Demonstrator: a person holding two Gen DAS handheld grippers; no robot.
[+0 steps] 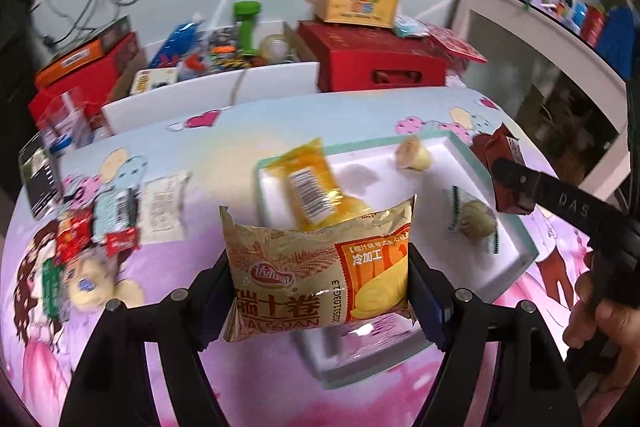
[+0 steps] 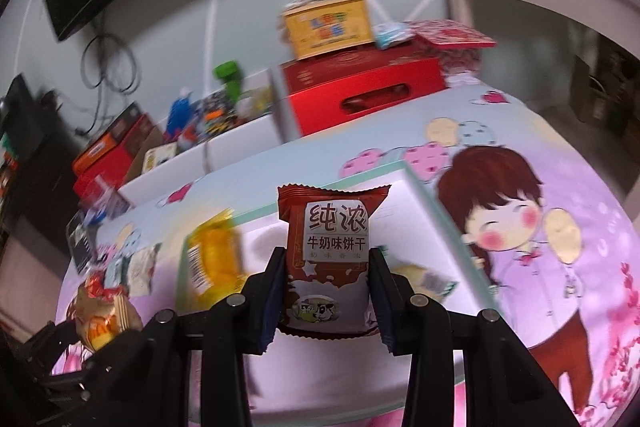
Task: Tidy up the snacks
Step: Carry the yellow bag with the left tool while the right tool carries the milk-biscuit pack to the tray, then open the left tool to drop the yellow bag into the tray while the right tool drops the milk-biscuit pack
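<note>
Left wrist view: left gripper (image 1: 320, 291) clamped on a gold swiss-roll packet (image 1: 316, 275), pads on both side edges. Print reads "瑞士卷", "冷加工", date code "20251103C13". Beyond the jaws: white tray (image 1: 516, 251) with teal rim, holding three items: one yellow packet (image 1: 312, 187), barcode up, and two small clear-wrapped pieces. Bare tray floor between them. Left of the jaws, a heap of loose snacks (image 1: 100, 227) on the cartoon tablecloth (image 1: 240, 131). Right of the jaws, the right gripper (image 1: 508, 183) carries a brown packet; a hand (image 1: 600, 311) grips its handle.

Right wrist view: right gripper (image 2: 328, 291) clamped on the brown biscuit packet (image 2: 328, 259), upright, label "纯浓 牛奶味饼干". Tray rim (image 2: 424, 195) just beyond the jaws; the swiss-roll packet shows at lower left.
</note>
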